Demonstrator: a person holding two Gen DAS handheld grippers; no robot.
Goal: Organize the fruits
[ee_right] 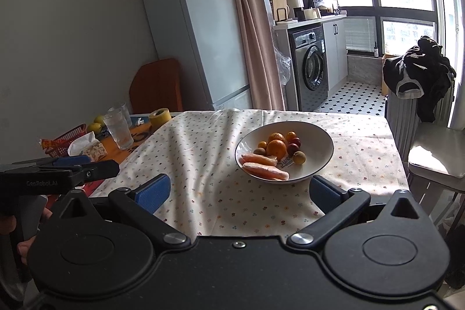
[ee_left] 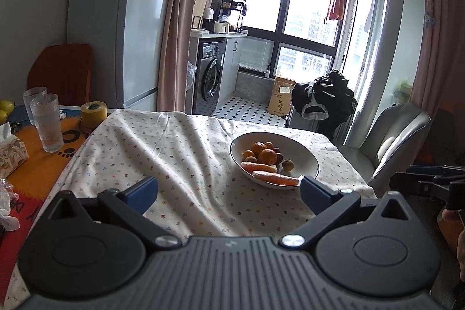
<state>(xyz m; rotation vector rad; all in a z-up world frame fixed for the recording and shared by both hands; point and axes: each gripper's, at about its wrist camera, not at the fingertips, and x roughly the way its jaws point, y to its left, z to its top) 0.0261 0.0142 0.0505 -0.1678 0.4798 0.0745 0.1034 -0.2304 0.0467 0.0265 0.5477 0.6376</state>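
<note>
Both my claws hang over the near edge of the tablecloth (ee_left: pixel 180 153), and each one is spread wide with nothing between its blue pads: my left claw (ee_left: pixel 228 192) and my right claw (ee_right: pixel 239 192) alike. All the produce I can see on the cloth sits in the white bowl (ee_right: pixel 318 135): two oranges (ee_right: pixel 276 148), some small dark red and brownish round fruits (ee_right: pixel 293 148), and two carrots (ee_right: pixel 266 170) lying along the bowl's near side. Judging from that, this fits two stages: everything gathered into the bowl and the job near its end, or a mixed bowl waiting to be sorted, fruit from carrots. I can't settle which. My right view catches what the left barely does: a red basket (ee_right: pixel 68 137) at the far left of the table with yellow fruit (ee_right: pixel 94 126) just beside it, plus my left claw from the side. My left view shows those yellow fruits only at its edge, and the grey chair (ee_left: pixel 389 141) beyond the bowl more fully.
</note>
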